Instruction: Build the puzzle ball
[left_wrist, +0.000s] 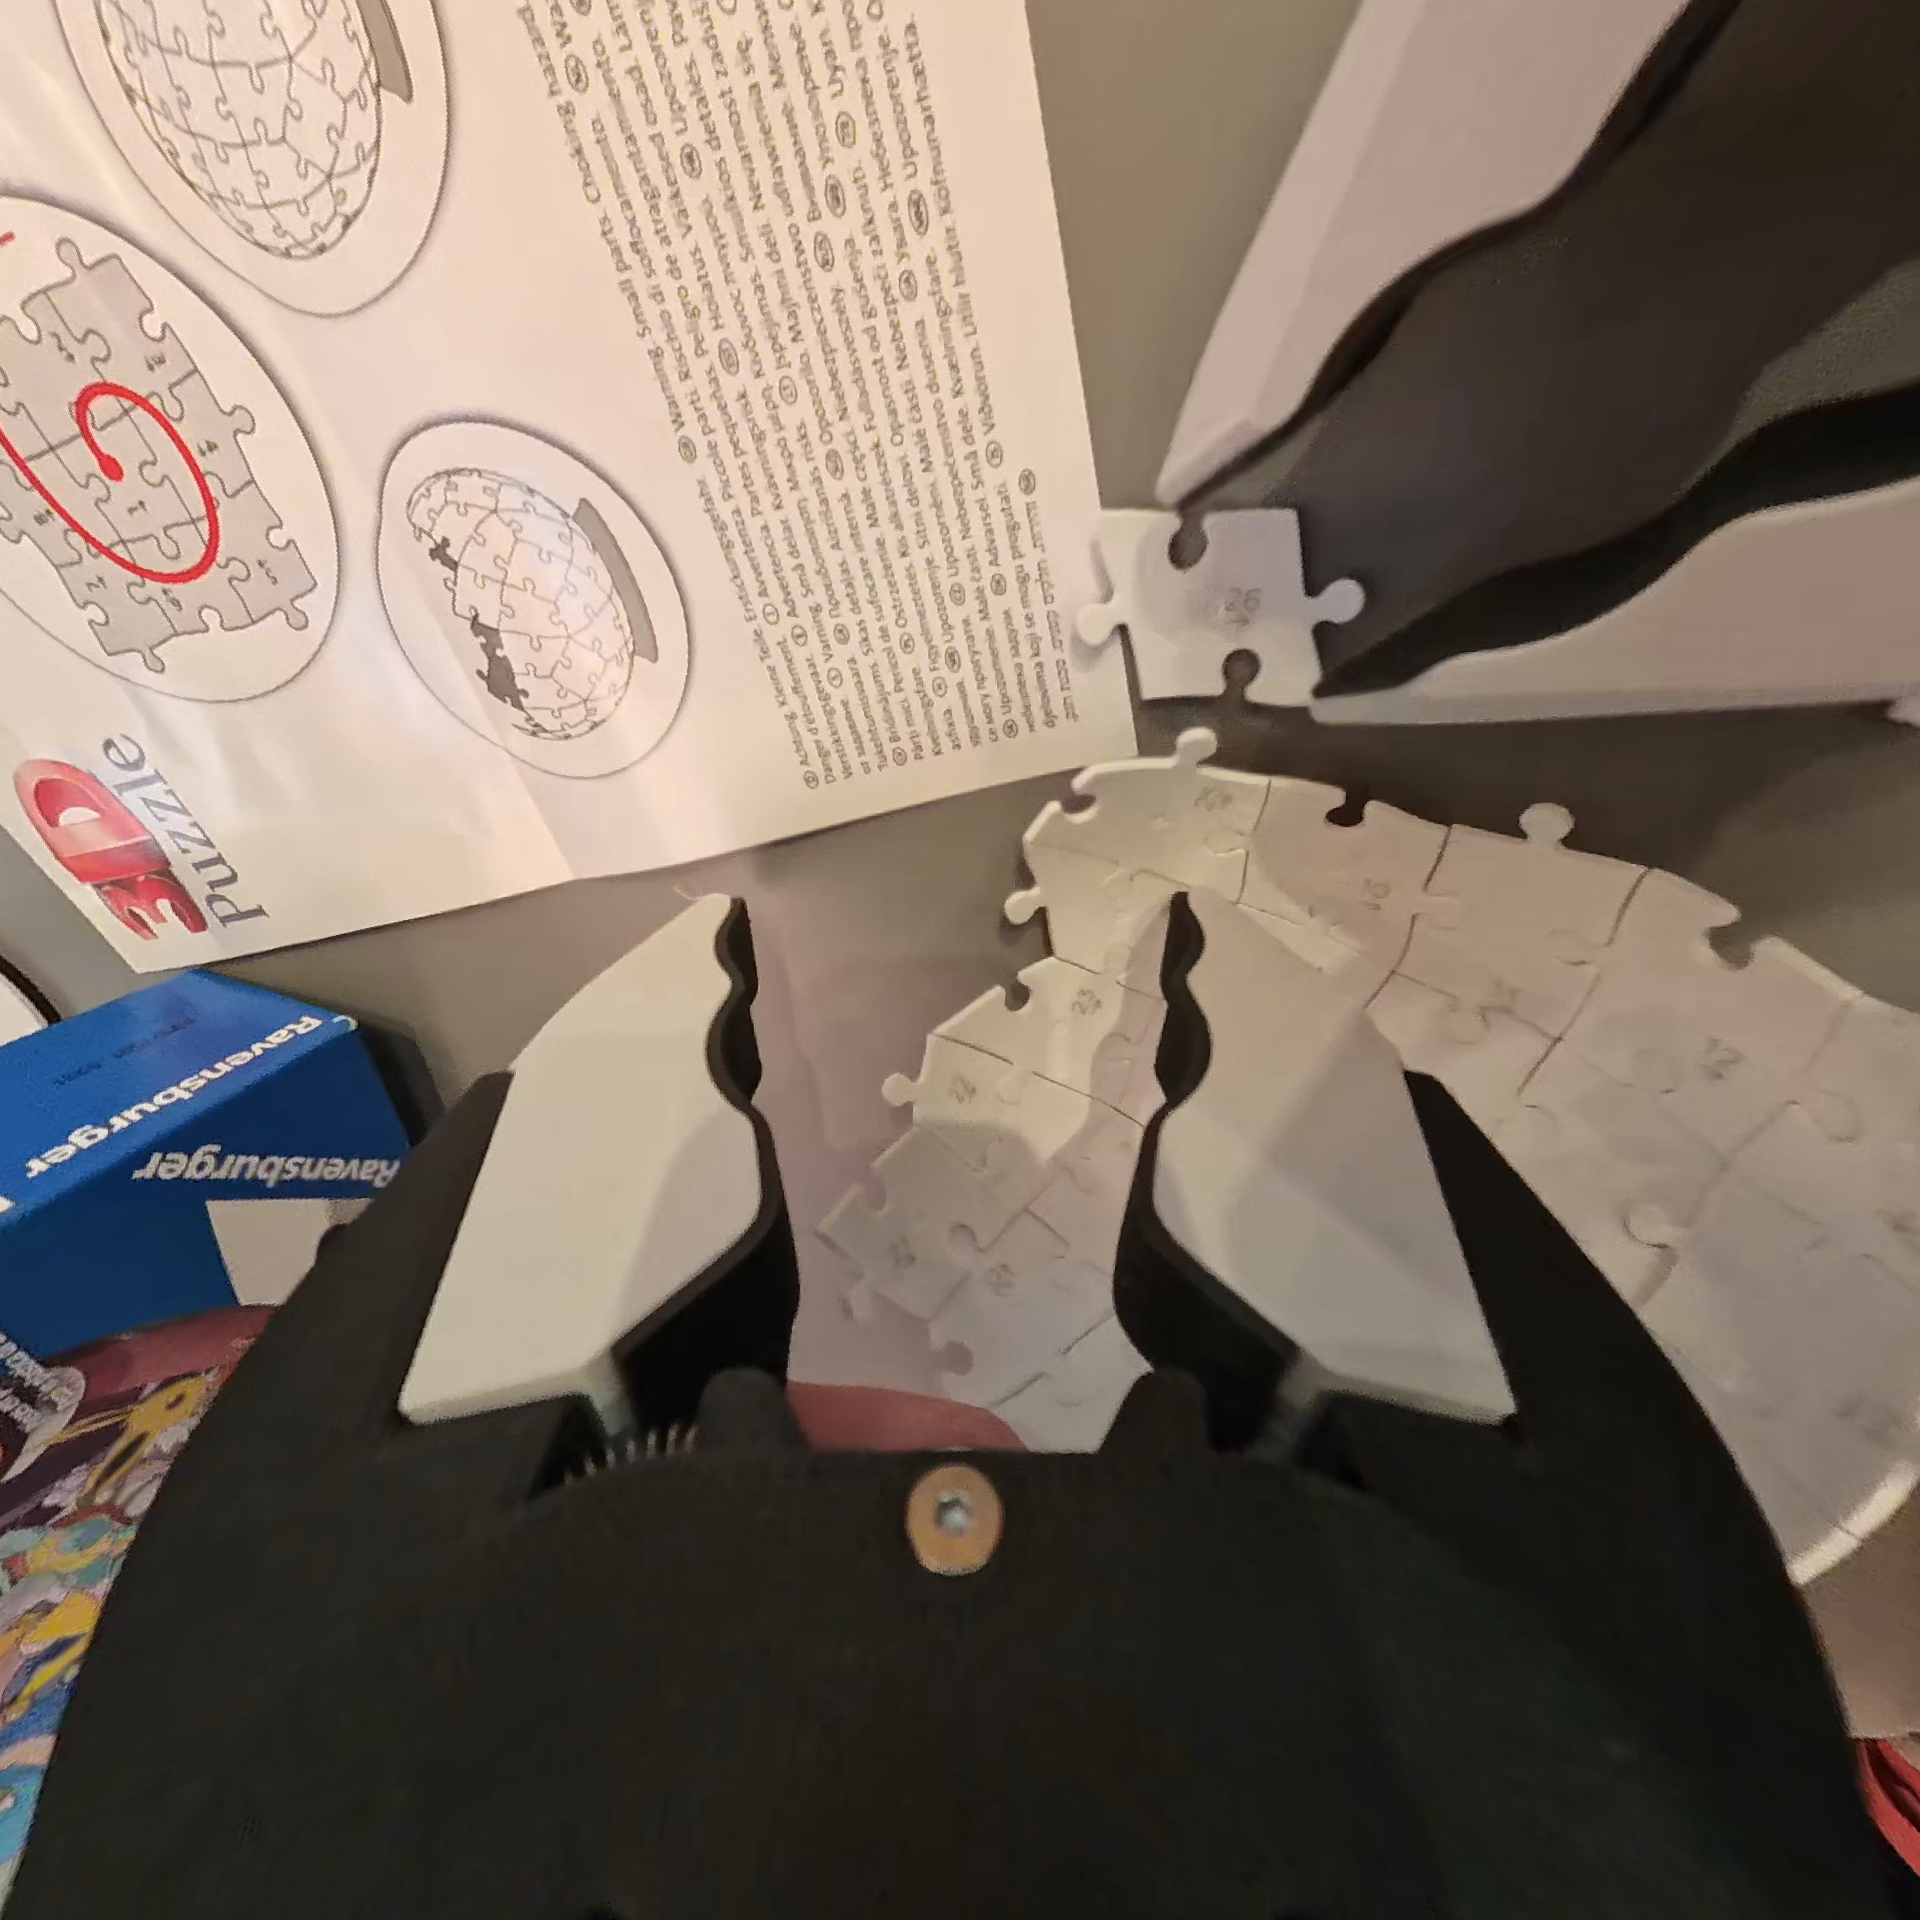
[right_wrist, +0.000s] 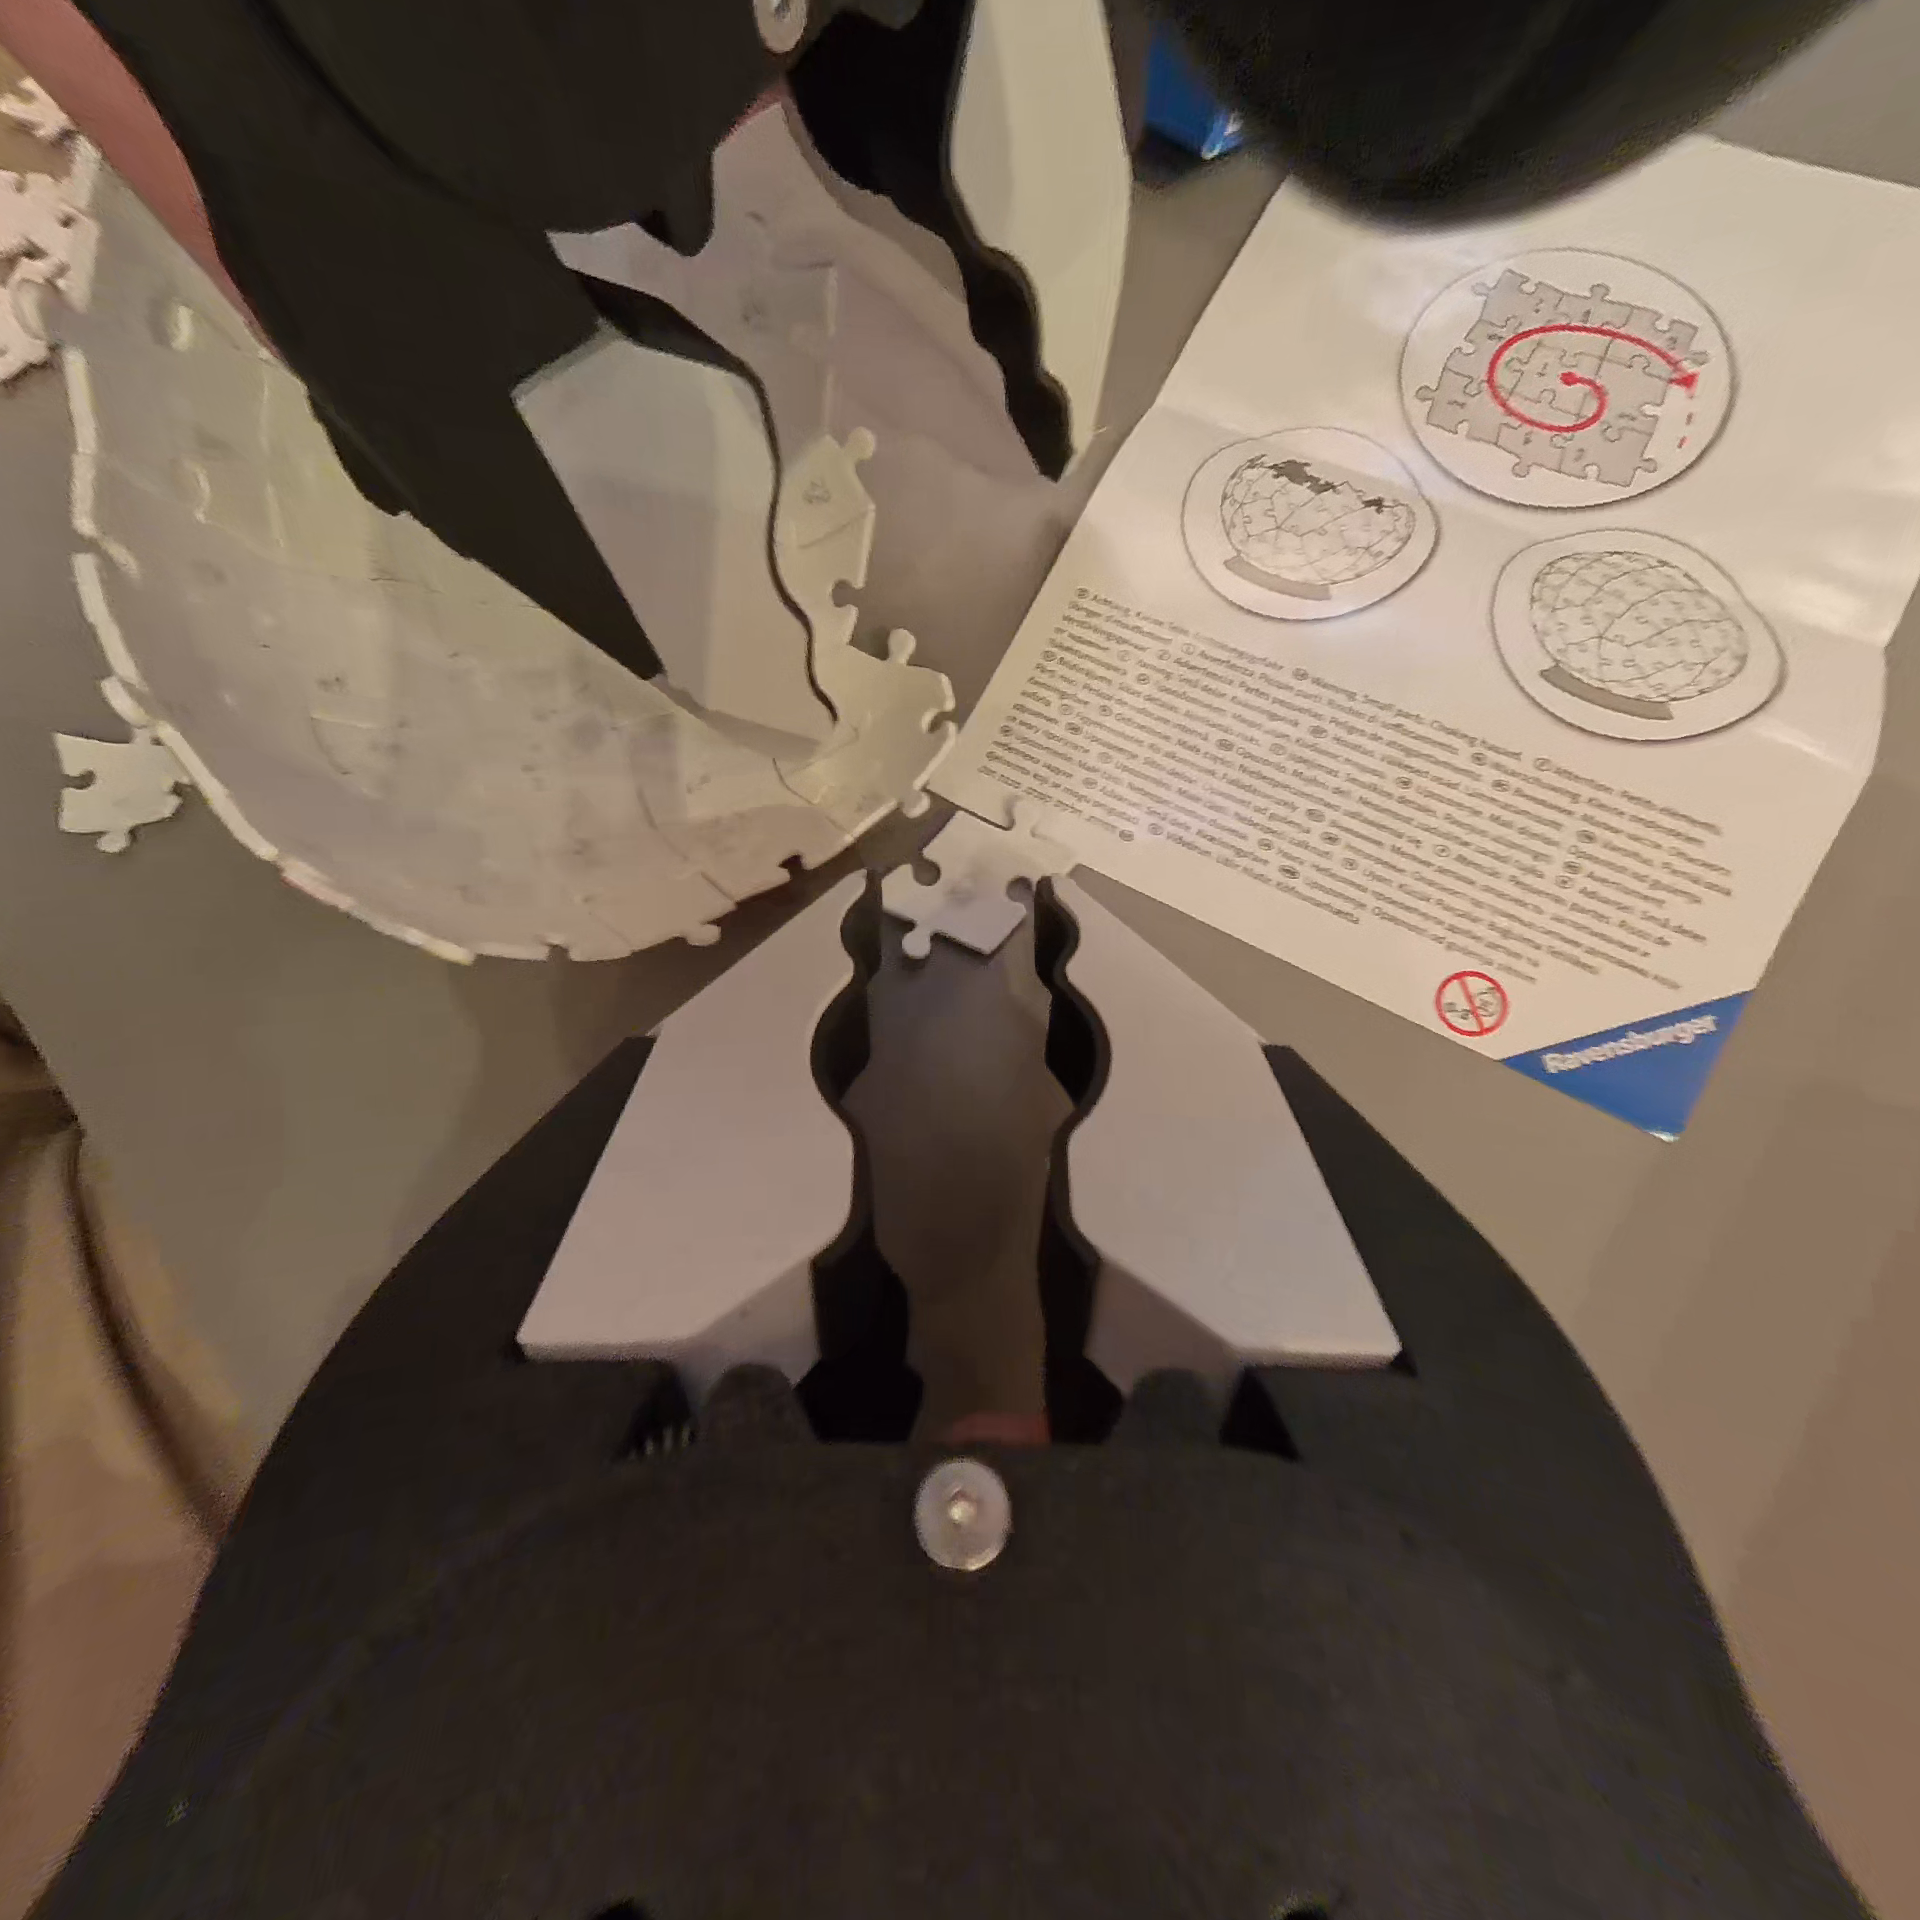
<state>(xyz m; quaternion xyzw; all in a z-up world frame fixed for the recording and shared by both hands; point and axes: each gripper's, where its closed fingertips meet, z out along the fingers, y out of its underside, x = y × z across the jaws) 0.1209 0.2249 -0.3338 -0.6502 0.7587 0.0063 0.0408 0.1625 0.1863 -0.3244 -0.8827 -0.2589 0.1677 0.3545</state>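
Observation:
A half-built puzzle ball shell (left_wrist: 1558, 1039) of white pieces lies like a bowl on the grey table; it also shows in the right wrist view (right_wrist: 416, 727). My left gripper (left_wrist: 954, 920) is open, with its jaws either side of the shell's rim: the right finger is inside, the left outside. It also shows in the right wrist view (right_wrist: 940, 603). My right gripper (right_wrist: 954, 894) is shut on a single white puzzle piece (right_wrist: 961, 902) just off the shell's edge. In the left wrist view, the right gripper (left_wrist: 1247, 592) holds that piece (left_wrist: 1210, 634) beside the rim.
A printed instruction sheet (left_wrist: 623, 416) lies flat beside the shell, also in the right wrist view (right_wrist: 1455, 727). A blue puzzle box (left_wrist: 156, 1143) is at the left. A loose piece (right_wrist: 114, 779) lies by the shell, with more pieces (right_wrist: 31, 229) at the far left.

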